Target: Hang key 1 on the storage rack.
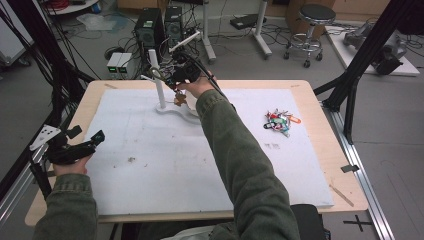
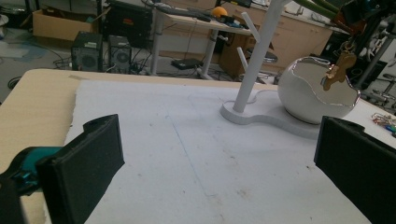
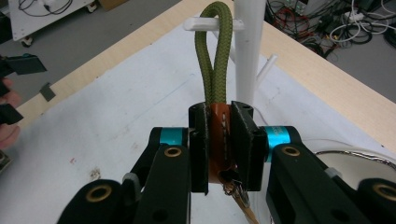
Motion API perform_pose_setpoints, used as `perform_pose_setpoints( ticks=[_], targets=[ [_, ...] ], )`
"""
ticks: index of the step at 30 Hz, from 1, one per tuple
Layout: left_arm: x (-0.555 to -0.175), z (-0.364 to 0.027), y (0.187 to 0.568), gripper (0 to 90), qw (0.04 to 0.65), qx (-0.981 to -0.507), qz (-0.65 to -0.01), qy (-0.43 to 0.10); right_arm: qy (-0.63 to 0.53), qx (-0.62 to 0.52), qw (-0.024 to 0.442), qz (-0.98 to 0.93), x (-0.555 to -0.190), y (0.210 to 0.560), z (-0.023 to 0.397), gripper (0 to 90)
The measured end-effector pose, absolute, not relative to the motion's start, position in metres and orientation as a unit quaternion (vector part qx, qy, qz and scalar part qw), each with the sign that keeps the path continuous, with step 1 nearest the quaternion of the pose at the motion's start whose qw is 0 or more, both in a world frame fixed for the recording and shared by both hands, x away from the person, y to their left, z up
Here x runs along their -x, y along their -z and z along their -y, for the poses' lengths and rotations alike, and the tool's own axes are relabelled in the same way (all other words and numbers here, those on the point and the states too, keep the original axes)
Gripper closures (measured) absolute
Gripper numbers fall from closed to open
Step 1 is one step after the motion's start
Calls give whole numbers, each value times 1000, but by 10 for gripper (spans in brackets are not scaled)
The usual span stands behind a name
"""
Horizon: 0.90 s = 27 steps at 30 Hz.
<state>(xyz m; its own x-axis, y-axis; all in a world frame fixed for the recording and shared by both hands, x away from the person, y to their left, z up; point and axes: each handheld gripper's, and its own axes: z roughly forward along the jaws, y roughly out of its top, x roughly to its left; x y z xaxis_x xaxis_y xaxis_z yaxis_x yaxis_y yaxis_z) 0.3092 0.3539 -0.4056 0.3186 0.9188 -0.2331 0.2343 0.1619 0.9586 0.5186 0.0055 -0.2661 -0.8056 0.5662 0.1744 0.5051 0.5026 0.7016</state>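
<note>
A white peg stand (image 1: 159,85) rises from a white base (image 1: 172,112) at the back of the mat, with a glossy white bowl (image 2: 313,91) beside it. My right gripper (image 3: 219,144) is shut on the orange sleeve (image 3: 219,135) of a keychain. Its green rope loop (image 3: 212,56) points up and crosses a side peg (image 3: 194,23) of the stand; I cannot tell whether the peg passes through it. A tan tag (image 2: 338,72) dangles below over the bowl. My left gripper (image 1: 95,137) hovers open near the table's left edge, with nothing between its pads (image 2: 88,158).
A pile of coloured keys and tags (image 1: 279,121) lies on the white mat (image 1: 200,165) at the right. The wooden table (image 1: 320,110) borders the mat. Black frame struts (image 1: 360,65), a stool and computers stand beyond.
</note>
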Motion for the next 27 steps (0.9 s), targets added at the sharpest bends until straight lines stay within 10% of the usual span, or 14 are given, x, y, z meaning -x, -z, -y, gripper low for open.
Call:
perform_pose_setpoints(
  ticks=[13, 27],
  targets=[
    [-309, -354, 406, 17, 573, -575, -502, -298, -381, -317, 40, -868, -525, 277, -7, 732],
    [-309, -354, 406, 17, 571, -579, -500, -299, -375, -329, 63, -864, -519, 265, 18, 15]
  ],
)
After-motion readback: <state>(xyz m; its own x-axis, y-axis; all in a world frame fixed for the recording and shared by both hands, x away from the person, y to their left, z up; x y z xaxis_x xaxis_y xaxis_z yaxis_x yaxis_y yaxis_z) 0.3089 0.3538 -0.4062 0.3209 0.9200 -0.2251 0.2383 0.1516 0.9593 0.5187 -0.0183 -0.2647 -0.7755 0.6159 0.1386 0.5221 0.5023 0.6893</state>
